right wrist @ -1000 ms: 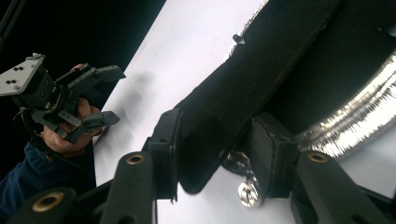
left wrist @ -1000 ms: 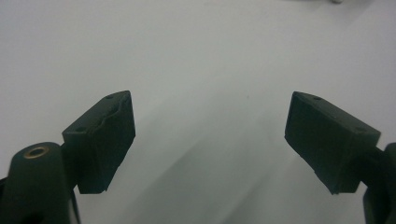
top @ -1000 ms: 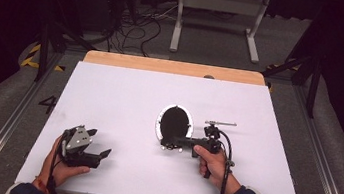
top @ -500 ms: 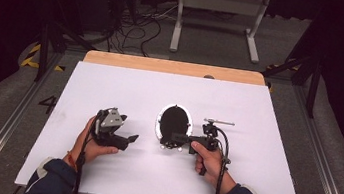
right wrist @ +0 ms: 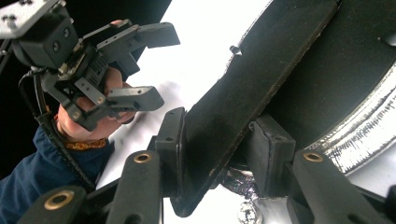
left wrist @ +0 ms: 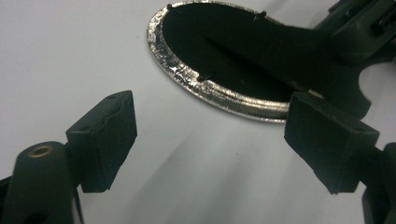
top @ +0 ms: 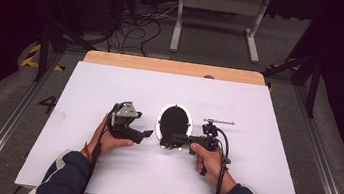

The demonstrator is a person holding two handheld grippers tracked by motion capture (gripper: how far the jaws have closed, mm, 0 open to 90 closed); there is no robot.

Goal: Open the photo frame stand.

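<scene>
Now the right gripper (top: 173,138) grasps the stand flap of an oval photo frame (top: 174,126) on the white table (top: 263,154).

Seen from above, the frame lies face down near the middle of the table, its black back up and its silver rim (left wrist: 219,95) glittering around it. In the right gripper view the black flap (right wrist: 243,93) sits between the two pads (right wrist: 170,144), which have just been closing and now touch it on both sides. The left gripper (top: 146,134) hovers just beside the left edge of the frame; its jaws are released, with bare table between them. A thin metal rod (top: 218,122) lies on the table close behind the right hand (top: 205,157).
</scene>
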